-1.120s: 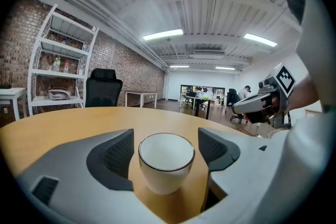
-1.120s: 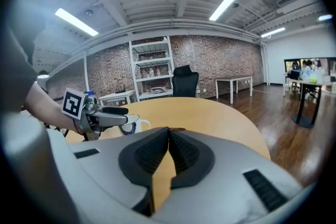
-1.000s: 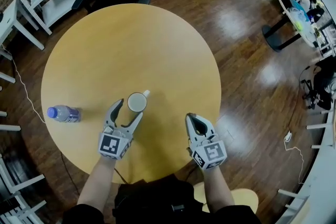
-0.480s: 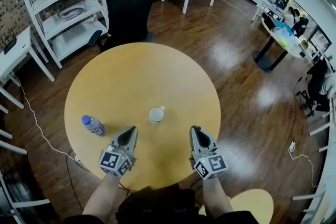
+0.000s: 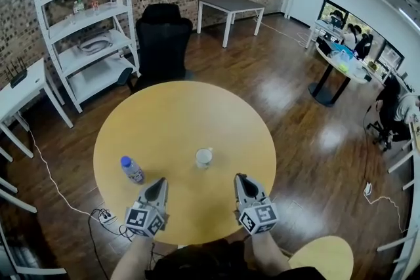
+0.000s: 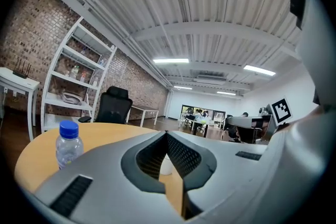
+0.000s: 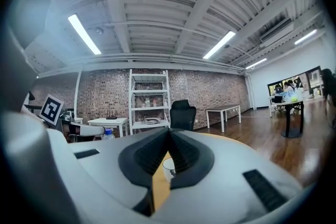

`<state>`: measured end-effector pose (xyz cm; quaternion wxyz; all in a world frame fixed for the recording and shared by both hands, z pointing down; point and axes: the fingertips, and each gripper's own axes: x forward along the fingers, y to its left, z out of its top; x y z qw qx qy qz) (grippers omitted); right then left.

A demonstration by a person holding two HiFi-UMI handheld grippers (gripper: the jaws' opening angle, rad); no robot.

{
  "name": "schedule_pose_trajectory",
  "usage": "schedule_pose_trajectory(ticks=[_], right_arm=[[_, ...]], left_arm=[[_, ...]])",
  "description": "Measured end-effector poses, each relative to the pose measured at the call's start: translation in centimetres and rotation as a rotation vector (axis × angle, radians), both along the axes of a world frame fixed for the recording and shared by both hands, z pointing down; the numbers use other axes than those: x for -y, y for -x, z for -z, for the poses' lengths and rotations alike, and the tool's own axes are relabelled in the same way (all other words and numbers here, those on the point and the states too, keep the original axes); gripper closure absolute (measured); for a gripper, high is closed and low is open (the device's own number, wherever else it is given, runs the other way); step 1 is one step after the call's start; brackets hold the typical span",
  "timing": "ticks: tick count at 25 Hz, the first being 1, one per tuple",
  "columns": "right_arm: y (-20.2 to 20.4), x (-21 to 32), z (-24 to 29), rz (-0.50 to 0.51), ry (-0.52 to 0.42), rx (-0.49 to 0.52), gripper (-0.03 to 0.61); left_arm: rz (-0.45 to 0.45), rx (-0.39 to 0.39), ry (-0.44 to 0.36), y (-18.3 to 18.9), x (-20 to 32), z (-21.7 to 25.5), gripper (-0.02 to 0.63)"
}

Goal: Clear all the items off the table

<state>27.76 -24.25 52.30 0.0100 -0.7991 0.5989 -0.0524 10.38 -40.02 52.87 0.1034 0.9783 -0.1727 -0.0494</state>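
Standing upright: white mug (image 5: 204, 157), blue-capped clear bottle (image 5: 132, 169)

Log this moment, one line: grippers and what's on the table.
left gripper: shut, empty | right gripper: shut, empty | table: bottle, mug

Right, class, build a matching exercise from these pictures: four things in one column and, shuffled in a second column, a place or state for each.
Things
1. clear plastic bottle with a blue cap
2. white ceramic mug
3. black office chair
4. left gripper

Places or states
A. on the floor beyond the round wooden table
B. jaws shut, nothing between them
C. near the table's middle
D. upright, towards the table's left edge

Pairs: 1-D, 2-C, 3-A, 4-B
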Motion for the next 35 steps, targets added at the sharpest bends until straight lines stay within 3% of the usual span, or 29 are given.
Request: schedule_pose_trajectory(ticks=[16,35], right_arm=[[2.2,1.1,0.1,0.017,-0.016,0.015,0.577],[0.6,-1.8,1.1,-0.091,-0.034,-0.012,0.577]], left_arm=[[0.05,-0.024,0.005,4.7,0.7,0.0,0.614],[-0.007,-0.049,-0.029,3.6,-0.1,1.1,0.614]])
